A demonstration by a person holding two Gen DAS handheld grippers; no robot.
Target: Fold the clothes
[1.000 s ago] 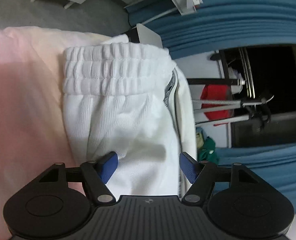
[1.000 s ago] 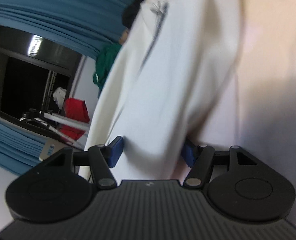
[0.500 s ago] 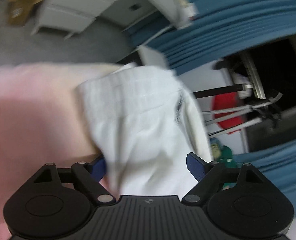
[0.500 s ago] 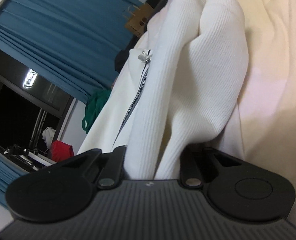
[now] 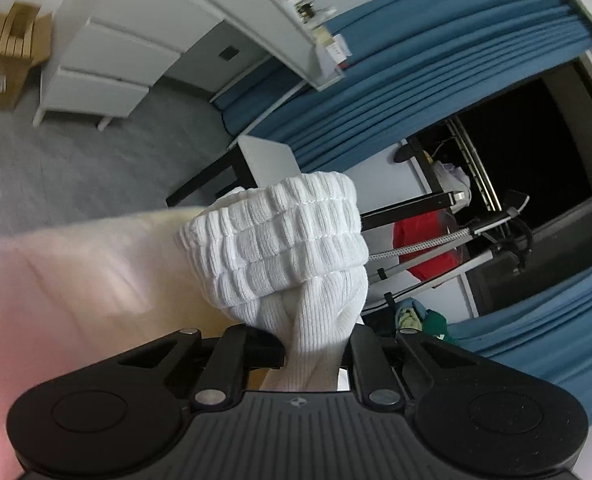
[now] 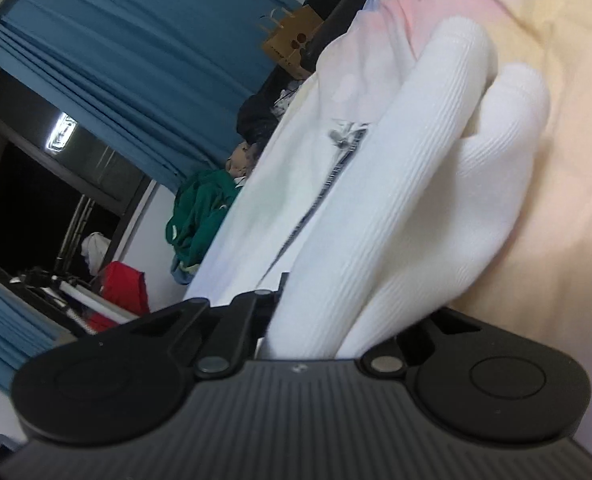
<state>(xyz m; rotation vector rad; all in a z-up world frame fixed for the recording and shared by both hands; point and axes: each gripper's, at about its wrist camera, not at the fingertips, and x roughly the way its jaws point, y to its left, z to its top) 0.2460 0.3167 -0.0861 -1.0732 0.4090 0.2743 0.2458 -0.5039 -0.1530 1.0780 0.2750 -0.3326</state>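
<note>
White ribbed knit trousers with a gathered elastic waistband lie on a pink and cream bed cover. My left gripper is shut on a bunch of fabric just below the waistband and holds it lifted. My right gripper is shut on the other end of the trousers, whose ribbed folds rise from the bed cover. A dark drawstring with a metal tip runs along the cloth. The fingertips of both grippers are hidden by fabric.
Blue curtains, a white drawer unit and a cardboard box stand beyond the bed. A drying rack with a red garment is at the right. Green clothes and a paper bag lie near the bed.
Both grippers have closed on the trousers, the right before the left. The left gripper has lifted the waistband end off the bed and the camera has tilted up.
</note>
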